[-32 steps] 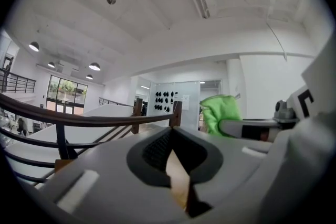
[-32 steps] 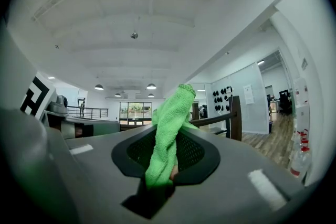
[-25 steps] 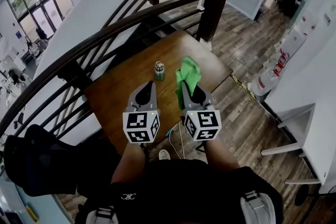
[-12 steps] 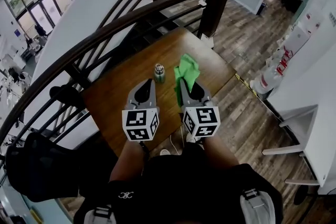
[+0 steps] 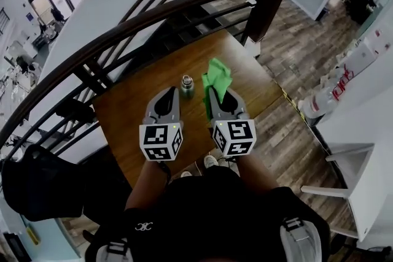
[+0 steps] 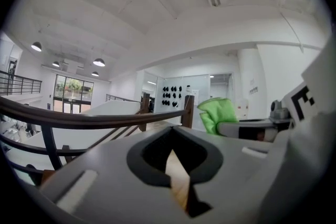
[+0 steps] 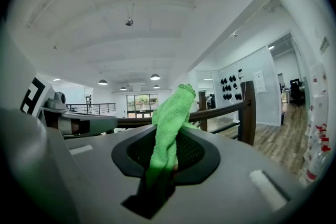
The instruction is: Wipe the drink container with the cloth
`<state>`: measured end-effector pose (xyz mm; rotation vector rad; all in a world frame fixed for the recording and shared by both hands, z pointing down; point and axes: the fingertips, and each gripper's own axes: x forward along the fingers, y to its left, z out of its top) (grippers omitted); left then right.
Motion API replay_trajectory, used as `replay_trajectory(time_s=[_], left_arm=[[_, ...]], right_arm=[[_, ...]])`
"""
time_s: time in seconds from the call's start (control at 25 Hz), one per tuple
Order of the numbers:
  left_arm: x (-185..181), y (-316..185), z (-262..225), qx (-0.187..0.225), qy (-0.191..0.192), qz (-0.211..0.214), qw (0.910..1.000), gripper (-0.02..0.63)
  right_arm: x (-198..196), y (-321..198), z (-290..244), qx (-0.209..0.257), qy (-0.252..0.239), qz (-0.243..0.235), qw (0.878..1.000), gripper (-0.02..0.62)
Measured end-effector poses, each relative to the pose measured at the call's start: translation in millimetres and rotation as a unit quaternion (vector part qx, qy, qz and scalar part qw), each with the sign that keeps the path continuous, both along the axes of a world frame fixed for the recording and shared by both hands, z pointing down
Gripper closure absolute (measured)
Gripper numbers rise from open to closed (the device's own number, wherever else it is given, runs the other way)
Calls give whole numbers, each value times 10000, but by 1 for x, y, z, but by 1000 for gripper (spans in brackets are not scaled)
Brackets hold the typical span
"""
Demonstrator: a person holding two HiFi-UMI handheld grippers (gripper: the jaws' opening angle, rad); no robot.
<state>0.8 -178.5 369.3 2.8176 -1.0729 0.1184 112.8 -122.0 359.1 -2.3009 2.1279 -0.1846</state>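
Upright drink container [image 5: 186,85] sits just beyond my closed, empty left gripper [image 5: 171,92]; right gripper [image 5: 213,97], pinching cloth [image 5: 217,77], seems equally near.

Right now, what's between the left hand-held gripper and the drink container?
Nothing: in the head view, only bare wooden table shows between the left hand-held gripper and the drink container.

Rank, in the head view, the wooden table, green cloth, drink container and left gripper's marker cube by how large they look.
1. wooden table, clearly largest.
2. green cloth and left gripper's marker cube: these look about alike, and the cube sits nearer the camera, so they are left unranked.
3. drink container, smallest.
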Motion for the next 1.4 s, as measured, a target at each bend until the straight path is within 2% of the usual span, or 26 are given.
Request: replay_trajectory(time_s=[0.24,0.56,0.68,0.92,1.0,1.12,1.2,1.32,1.4], left_arm=[[9,-24,22,-66,-169,-480,9987,557],[23,-49,80,-388,-823,-770,9929,557],[34,-56,108,-634,-1129,-602,9898,554],[54,-69,160,-1008,-1336,-396,9851,483],[62,-72,178,-1192,-1342,-245,9834,436],[75,-78,202,-1447,-1170,-115,9825,434],[82,-86,215,-1479,-1148,-95,9823,434],[91,-98,232,-1368,-1462,-30,9797,426],[98,-104,243,-1384,-1670,11,9762,368]], right_arm=[[21,-31,25,-259,-48,-361,9990,523],[40,-65,61,-575,11,-690,9960,523],[49,-76,72,-691,51,-773,9946,523],[64,-93,99,-925,49,-931,9913,523],[69,-97,108,-1015,24,-954,9903,523],[79,-101,121,-1140,-6,-967,9888,523],[84,-105,129,-1210,-12,-987,9877,523],[89,-108,139,-1304,-8,-1048,9859,523],[93,-110,145,-1360,-22,-1077,9848,522]])
